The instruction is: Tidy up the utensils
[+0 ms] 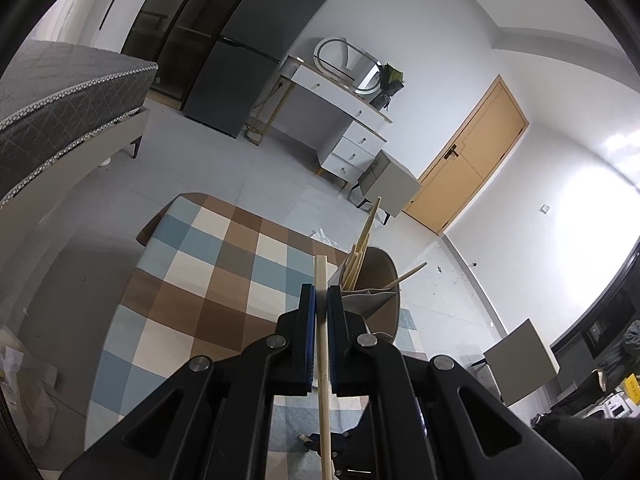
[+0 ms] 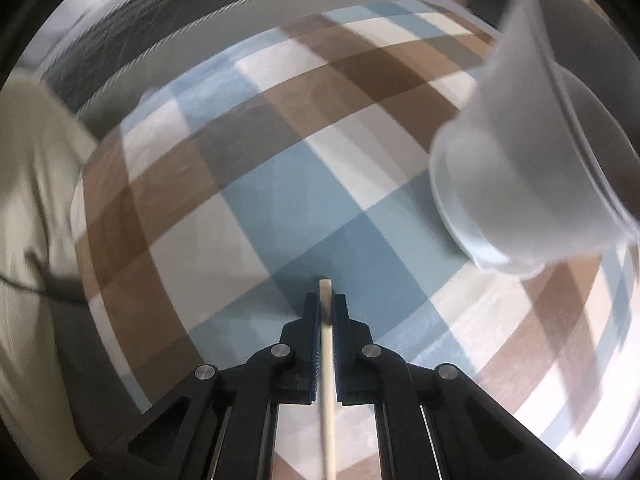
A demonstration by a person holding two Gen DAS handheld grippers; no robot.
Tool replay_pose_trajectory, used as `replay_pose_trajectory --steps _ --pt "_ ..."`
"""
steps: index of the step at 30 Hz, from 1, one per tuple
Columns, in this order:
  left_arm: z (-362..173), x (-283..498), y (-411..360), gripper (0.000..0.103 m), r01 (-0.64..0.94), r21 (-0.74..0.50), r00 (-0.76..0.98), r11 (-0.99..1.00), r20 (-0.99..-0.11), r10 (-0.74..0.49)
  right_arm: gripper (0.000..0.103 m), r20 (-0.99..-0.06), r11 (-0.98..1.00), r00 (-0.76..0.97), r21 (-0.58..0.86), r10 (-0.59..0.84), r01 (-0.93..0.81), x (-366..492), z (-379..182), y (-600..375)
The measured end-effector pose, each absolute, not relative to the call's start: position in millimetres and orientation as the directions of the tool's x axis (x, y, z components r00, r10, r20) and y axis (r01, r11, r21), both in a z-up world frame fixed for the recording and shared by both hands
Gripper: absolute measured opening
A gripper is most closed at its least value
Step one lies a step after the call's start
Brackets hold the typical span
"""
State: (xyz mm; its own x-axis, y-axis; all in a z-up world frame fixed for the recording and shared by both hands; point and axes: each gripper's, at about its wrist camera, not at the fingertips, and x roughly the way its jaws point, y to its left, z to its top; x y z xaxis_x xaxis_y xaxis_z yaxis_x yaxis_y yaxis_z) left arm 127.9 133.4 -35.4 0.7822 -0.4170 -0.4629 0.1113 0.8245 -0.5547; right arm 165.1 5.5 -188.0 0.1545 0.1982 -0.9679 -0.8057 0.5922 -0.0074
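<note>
In the left wrist view my left gripper (image 1: 321,295) is shut on a pale wooden chopstick (image 1: 322,340) that runs up between its blue pads, its square end poking past them. Just beyond to the right stands a grey utensil holder (image 1: 380,304) with several chopsticks (image 1: 362,252) leaning in it. In the right wrist view my right gripper (image 2: 326,304) points steeply down over the checked tablecloth (image 2: 240,184) and is shut on another wooden chopstick (image 2: 327,360), whose tip shows just above the pads. The white side of the holder (image 2: 532,168) fills the right of that view.
The table carries a blue, brown and cream checked cloth (image 1: 208,272). A bed (image 1: 60,112), a dark fridge (image 1: 248,60), a white dresser (image 1: 340,120) and a wooden door (image 1: 468,160) stand beyond. A cream sleeve (image 2: 36,200) lies at the left.
</note>
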Motion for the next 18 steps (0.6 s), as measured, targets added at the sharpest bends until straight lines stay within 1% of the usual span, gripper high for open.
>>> replay_pose_trajectory --steps 3,5,8,12,18 --pt "-28.0 125.9 128.9 0.001 0.118 -0.543 0.79 0.831 -0.456 -0.41 0.005 -0.927 0.669 0.223 0.039 0.302 -0.742 166.9 -173.1 -20.1" --pt "-22.2 123.4 122.8 0.001 0.132 -0.527 0.793 0.84 -0.452 -0.408 0.005 -0.879 0.726 0.276 0.108 0.389 -0.679 164.0 -153.5 -39.9" --pt "-13.6 120.8 112.6 0.001 0.154 -0.503 0.797 0.851 -0.446 -0.408 0.005 -0.795 0.768 0.366 0.185 0.484 -0.613 154.3 -121.3 -66.1" --pt "2.3 118.9 100.3 0.001 0.176 -0.485 0.8 0.856 -0.437 -0.412 0.005 -0.686 0.793 0.464 0.284 0.561 -0.538 149.4 -86.1 -93.2" --pt "27.2 122.7 83.4 0.001 0.212 -0.442 0.817 0.872 -0.409 -0.406 0.005 -0.541 0.791 0.577 0.391 0.611 -0.471 136.5 -52.3 -126.1"
